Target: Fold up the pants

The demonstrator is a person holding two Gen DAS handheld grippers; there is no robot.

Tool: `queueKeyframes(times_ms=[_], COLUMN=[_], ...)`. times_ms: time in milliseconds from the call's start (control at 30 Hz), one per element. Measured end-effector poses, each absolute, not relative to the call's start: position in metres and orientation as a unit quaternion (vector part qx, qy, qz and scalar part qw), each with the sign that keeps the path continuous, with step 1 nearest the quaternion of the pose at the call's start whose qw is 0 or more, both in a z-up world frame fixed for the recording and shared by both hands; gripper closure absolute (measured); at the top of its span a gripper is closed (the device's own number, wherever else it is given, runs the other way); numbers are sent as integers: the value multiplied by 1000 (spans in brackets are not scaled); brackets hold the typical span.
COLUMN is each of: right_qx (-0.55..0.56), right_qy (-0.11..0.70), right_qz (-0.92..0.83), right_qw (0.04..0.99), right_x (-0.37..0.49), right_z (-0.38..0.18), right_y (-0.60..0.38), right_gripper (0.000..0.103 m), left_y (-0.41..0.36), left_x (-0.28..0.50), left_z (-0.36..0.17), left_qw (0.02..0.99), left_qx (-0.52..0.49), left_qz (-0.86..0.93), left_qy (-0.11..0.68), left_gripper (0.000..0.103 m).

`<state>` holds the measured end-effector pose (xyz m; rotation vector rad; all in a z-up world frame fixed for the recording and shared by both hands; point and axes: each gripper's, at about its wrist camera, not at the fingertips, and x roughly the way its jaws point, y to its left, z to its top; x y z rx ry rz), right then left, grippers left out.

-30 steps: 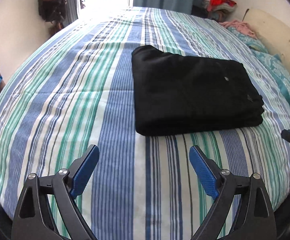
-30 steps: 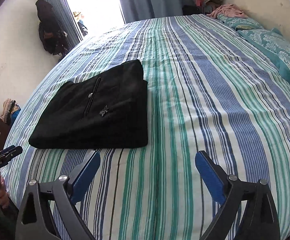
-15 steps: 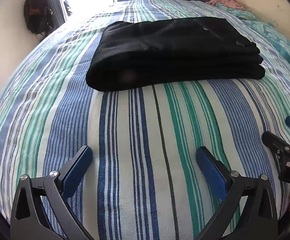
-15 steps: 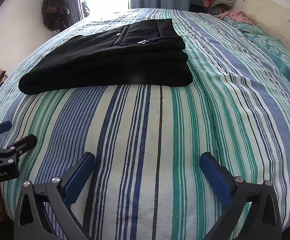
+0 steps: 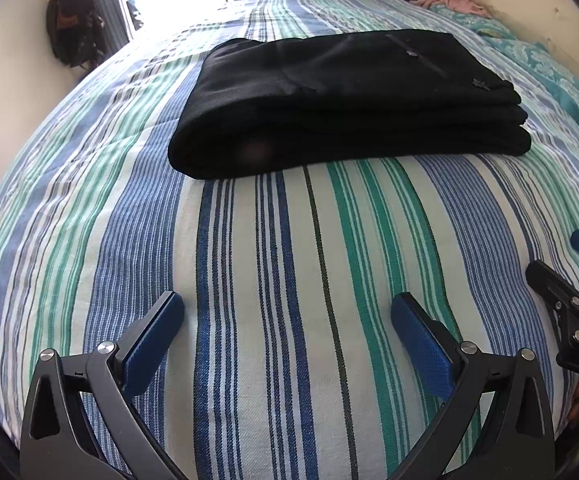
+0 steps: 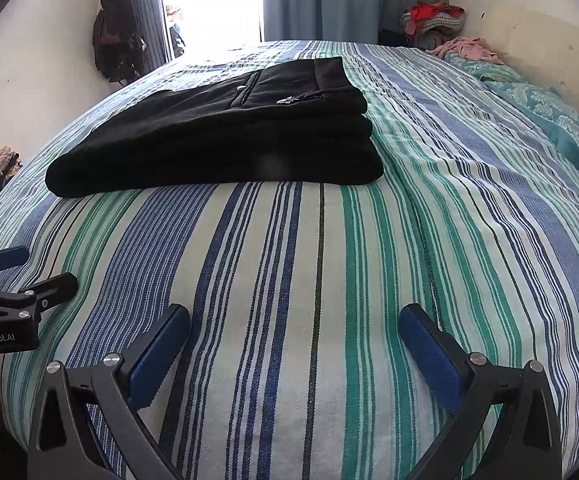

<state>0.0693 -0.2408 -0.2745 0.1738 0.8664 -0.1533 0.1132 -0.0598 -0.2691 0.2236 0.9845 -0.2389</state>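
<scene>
The black pants point(image 5: 341, 96) lie folded in a flat, layered rectangle on the striped bed point(image 5: 289, 280); they also show in the right wrist view point(image 6: 225, 140). My left gripper point(image 5: 287, 316) is open and empty, low over the bedspread near the front edge, well short of the pants. My right gripper point(image 6: 295, 326) is open and empty too, at the same distance from the pants. The right gripper point(image 5: 573, 300) shows at the right edge of the left wrist view; the left gripper point(image 6: 17, 284) shows at the left edge of the right wrist view.
A teal patterned pillow point(image 6: 561, 120) lies along the right side by the wall. A pile of clothes point(image 6: 433, 20) sits in the far corner. A dark bag point(image 6: 115, 40) hangs on the left wall beside a bright doorway point(image 6: 209, 4).
Both grippers have dropped lower and drawn back toward the bed's front edge, side by side. The folded pants have not moved. Both stay open.
</scene>
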Motion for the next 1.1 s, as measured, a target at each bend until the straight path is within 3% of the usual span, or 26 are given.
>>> queueKeyframes(times_ms=[867,1100], right_qx=[92,91], right_qy=[475,485], right_qz=[-87,-120], right_qw=[871,861], right_x=[78,78], right_z=[-270,-242], right_y=[-241,-240], right_gripper=[0,0], left_y=[-63,-62], left_x=[120,128], left_z=[-268,-251], left_qw=[871,851], left_qx=[114,128], left_qz=[-113,-91], left_qy=[463,502], left_gripper=[0,0])
